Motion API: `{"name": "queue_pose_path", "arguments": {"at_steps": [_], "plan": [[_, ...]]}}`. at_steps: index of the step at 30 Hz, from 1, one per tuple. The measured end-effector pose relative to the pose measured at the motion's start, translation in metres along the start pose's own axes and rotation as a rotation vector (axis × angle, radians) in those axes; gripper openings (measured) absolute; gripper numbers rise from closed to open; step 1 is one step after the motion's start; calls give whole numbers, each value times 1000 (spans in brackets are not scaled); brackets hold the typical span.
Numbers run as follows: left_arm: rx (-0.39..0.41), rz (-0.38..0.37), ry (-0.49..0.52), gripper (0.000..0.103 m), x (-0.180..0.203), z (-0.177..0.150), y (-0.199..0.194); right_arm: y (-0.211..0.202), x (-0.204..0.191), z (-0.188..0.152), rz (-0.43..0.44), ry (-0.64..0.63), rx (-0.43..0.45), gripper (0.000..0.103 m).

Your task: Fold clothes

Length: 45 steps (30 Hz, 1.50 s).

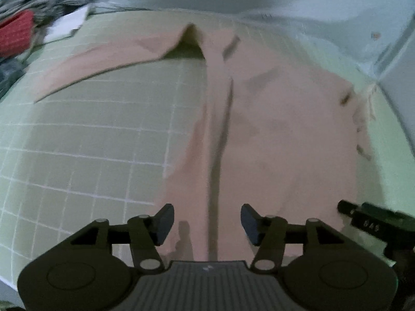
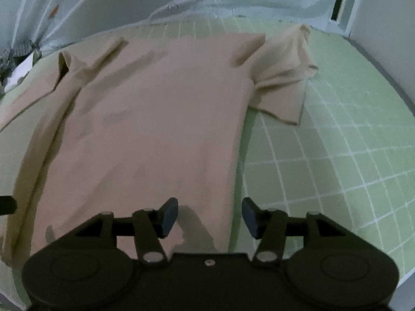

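Now tan shirt (image 2: 155, 119) flat on green grid mat (image 2: 324, 155), sleeves spread, creased

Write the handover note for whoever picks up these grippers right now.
Left hand-held gripper: open, nothing between the pads, over the shirt's near hem.
Right hand-held gripper: open, empty, at the shirt's near right edge.
Beige shirt: spread on the green grid mat, far end away from you; one lengthwise fold lies on its left side.
Left sleeve and right sleeve stick out sideways.
Done: left lengthwise fold, it seems.
Left: sleeves, right side, final fold.
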<state>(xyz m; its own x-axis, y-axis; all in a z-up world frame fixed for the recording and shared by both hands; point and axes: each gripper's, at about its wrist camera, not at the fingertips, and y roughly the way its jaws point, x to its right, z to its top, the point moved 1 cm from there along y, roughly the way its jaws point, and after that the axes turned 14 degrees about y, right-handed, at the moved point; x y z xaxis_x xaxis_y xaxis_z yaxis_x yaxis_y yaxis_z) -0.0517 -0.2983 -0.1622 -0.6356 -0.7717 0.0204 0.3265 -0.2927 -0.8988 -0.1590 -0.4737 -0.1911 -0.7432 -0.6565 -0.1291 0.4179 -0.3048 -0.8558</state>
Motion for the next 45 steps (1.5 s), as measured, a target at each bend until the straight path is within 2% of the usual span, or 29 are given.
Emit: {"name": "queue_pose_path", "arguments": {"at_steps": [2, 4, 5, 6, 8, 11, 15, 18, 22, 23, 24, 25, 27, 29, 32, 33, 36, 38, 40, 45], "plan": [[-27, 28, -11, 57, -1, -3, 7, 0, 3, -2, 18, 7, -12, 47], [-48, 56, -37, 40, -5, -6, 13, -1, 5, -2, 39, 4, -15, 28], [-59, 69, -50, 17, -8, -8, 16, -2, 5, -2, 38, -4, -14, 23], [-62, 70, -69, 13, -12, -9, 17, -2, 6, -2, 36, -7, -13, 13], [-47, 38, -126, 5, -26, -12, 13, -3, 9, -1, 31, -3, -13, 10], [-39, 34, -218, 5, -47, -23, 1, -4, 15, 0, 13, 24, -19, 8], [-70, 110, -285, 4, -72, -43, -12, -4, 22, 3, -46, 25, -9, 7], [-108, 36, -400, 5, -91, -62, -11, -4, 24, 4, -60, 25, -13, 7], [-122, 16, -384, 11, -91, -65, -16, -3, 13, 8, -129, -14, -8, 9], [-116, 18, -370, 14, -92, -64, -18, -3, 9, 9, -151, -24, -5, 11], [-111, 21, -355, 22, -93, -63, -21, -3, 5, 11, -174, -31, 10, 21], [-103, 25, -342, 27, -95, -61, -24, -4, 2, 13, -188, -35, 28, 36], [-74, 36, -320, 44, -106, -52, -30, -7, -8, 18, -200, -35, 72, 50], [-48, 55, -303, 56, -124, -43, -34, -7, -19, 24, -196, -29, 93, 57], [-21, 88, -284, 69, -153, -30, -36, 1, -42, 28, -172, -3, 94, 88], [-17, 95, -282, 72, -163, -24, -34, 4, -51, 28, -161, 3, 92, 92], [-5, 108, -291, 83, -196, -13, -32, 15, -80, 30, -125, 15, 89, 102], [-2, 98, -299, 89, -217, -5, -25, 23, -98, 31, -101, 18, 90, 103], [-1, 95, -313, 89, -240, 3, -14, 33, -115, 31, -86, 18, 92, 103], [8, 109, -308, 90, -282, 33, 17, 50, -141, 22, -77, 14, 163, 103]]}}
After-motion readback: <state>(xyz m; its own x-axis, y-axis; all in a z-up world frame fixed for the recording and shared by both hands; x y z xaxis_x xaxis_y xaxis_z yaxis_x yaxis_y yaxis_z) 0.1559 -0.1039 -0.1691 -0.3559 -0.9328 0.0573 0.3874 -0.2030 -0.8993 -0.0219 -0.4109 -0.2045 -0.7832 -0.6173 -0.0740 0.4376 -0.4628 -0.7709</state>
